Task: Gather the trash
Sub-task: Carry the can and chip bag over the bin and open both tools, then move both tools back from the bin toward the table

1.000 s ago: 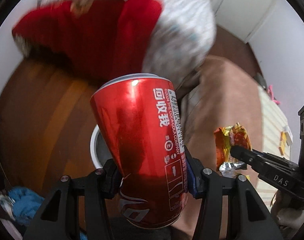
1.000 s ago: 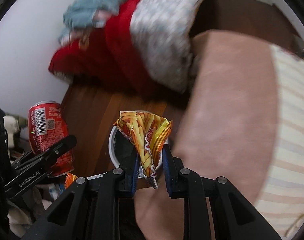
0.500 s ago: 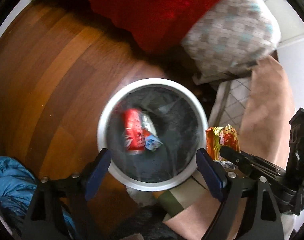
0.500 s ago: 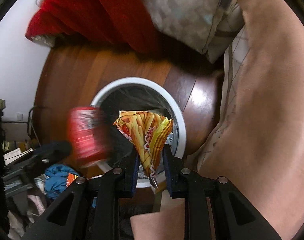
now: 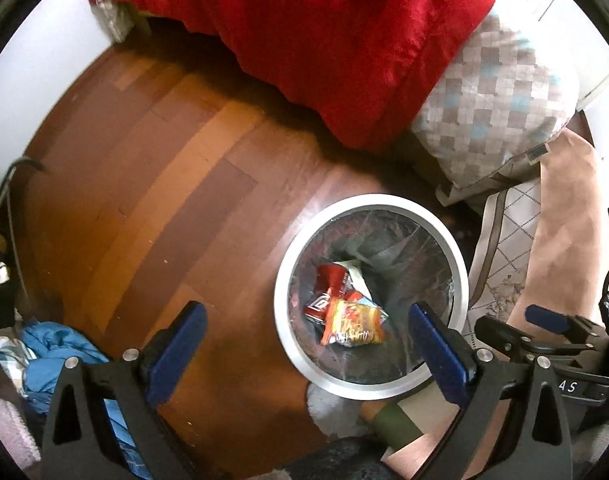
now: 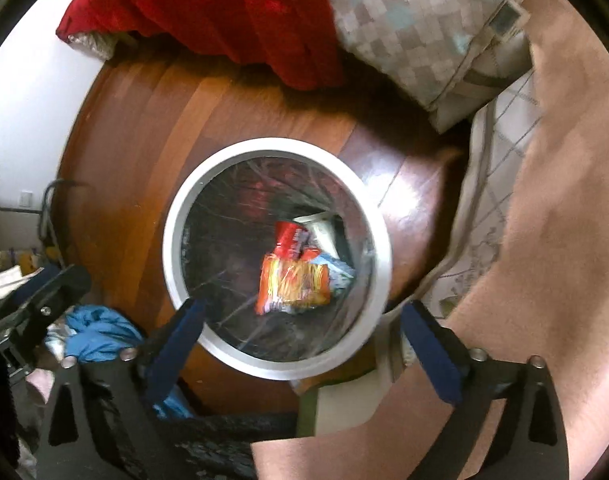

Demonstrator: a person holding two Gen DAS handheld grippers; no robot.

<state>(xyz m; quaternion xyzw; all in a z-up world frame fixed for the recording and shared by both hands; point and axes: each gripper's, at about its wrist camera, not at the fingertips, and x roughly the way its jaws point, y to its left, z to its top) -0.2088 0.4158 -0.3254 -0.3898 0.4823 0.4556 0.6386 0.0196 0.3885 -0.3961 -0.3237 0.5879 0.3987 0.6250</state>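
Observation:
A round white-rimmed bin with a dark liner stands on the wood floor; it also shows in the right wrist view. Inside lie a red cola can, an orange snack wrapper on top of it, and a pale wrapper. The right wrist view shows the can and the wrapper too. My left gripper is open and empty, above the bin's left side. My right gripper is open and empty, above the bin's near rim; it also shows at the left wrist view's right edge.
A red blanket and a checked pillow hang over the floor behind the bin. A pink-brown bedcover lies to the right. Blue cloth and clutter lie at the left. A white wall borders the floor.
The can left my left gripper and fell into the bin. My right gripper opened and the snack wrapper dropped onto the can. Both grippers now stand open.

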